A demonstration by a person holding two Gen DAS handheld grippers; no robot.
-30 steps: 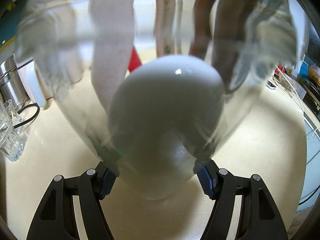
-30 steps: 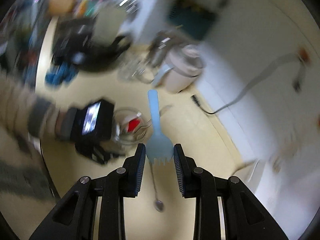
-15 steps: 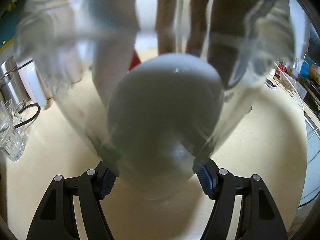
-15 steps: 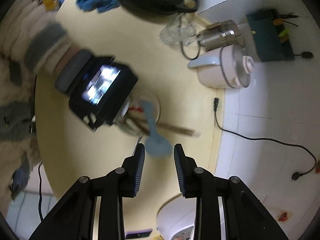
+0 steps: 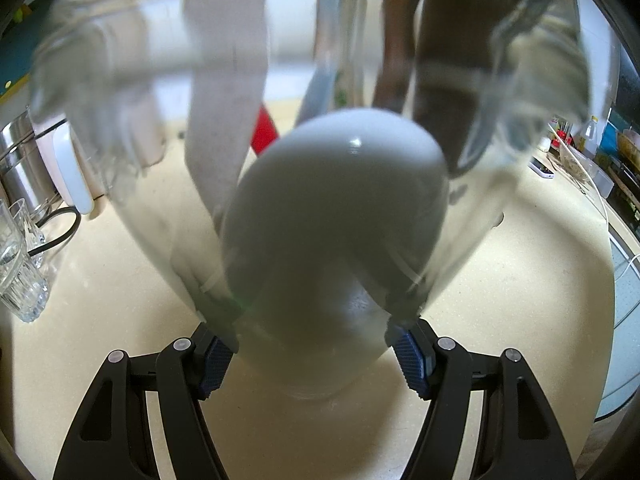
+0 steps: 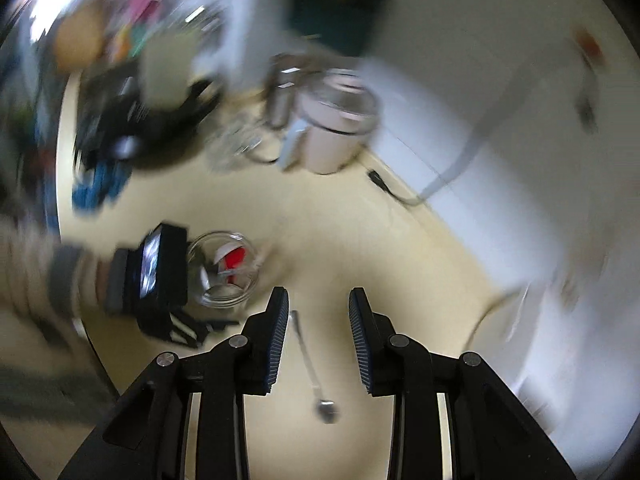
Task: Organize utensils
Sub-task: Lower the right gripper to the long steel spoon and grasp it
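Left hand-held gripper (image 5: 316, 354): clamped on the lower wall of the glass jar (image 5: 312, 384), one blue pad on each side, so the jar stays put on the bench (image 5: 520, 320) while utensils go in.
Jar contents: a grey spoon (image 5: 340, 208) sits bowl-down at the near side; a pale handle (image 5: 224, 80), a red piece (image 5: 264, 136) and dark handles (image 5: 440, 80) lean up toward the far rim, already sorted in.
Right hand-held gripper (image 6: 318, 334): nothing between the pads; the jaws are opening, a moderate gap showing.
Metal spoon (image 6: 316, 368): lies loose on the bench directly under that gap, near side, handle pointing far; by my reading the next utensil to collect.
Jar in the right wrist view (image 6: 224, 268): just left of and beyond the right pads, held by the other gripper and a sleeved arm (image 6: 44, 276).
Right hand pose: angled steeply down at the bench; heavy blur.
Far bench: a pale pot (image 6: 336, 132) and drinking glasses (image 5: 20, 264) stand well apart from the work.
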